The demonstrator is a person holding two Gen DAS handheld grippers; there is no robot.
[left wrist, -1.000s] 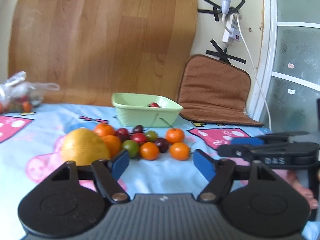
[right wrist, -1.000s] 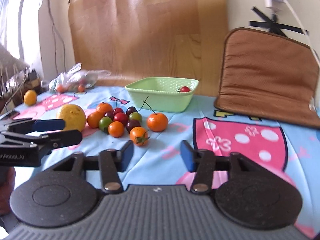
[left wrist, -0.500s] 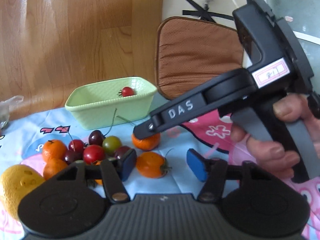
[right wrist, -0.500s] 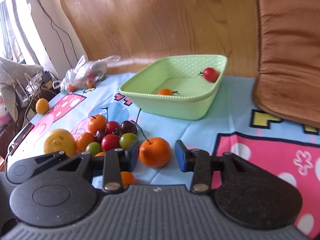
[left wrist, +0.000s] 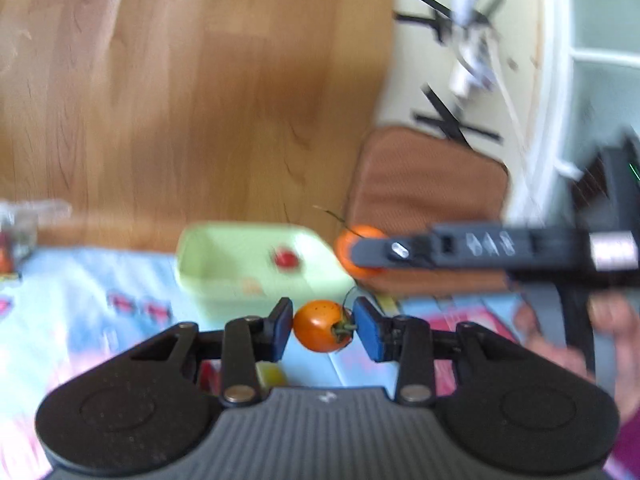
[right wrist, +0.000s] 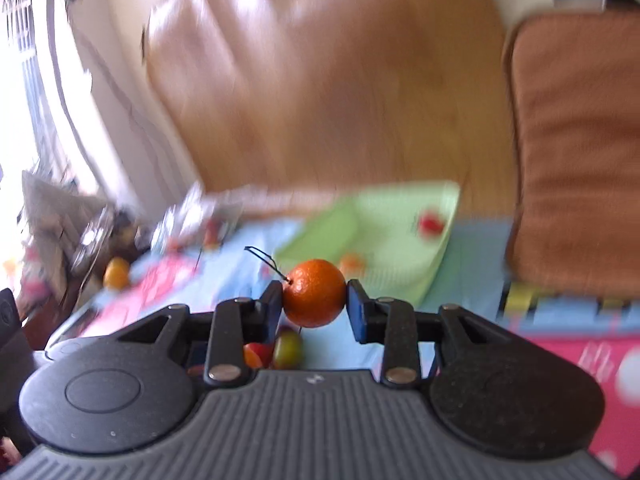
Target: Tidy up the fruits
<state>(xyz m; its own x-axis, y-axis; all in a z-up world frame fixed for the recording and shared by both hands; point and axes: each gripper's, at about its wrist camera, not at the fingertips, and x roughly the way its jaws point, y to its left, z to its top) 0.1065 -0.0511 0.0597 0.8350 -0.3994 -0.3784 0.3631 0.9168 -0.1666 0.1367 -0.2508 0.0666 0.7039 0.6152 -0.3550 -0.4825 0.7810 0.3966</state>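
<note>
A bench under a blue-and-pink patterned cloth carries a green basket far centre, a brown cushion far right, and small fruits near.

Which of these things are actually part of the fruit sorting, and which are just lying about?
Part of the job:
- small orange tomato with green stalk, gripped by the left gripper
- round orange citrus fruit, gripped by the right gripper
- pale green plastic basket, holding a red cherry tomato

Just lying about:
- brown padded cushion
- wooden board
- clear plastic bag
</note>
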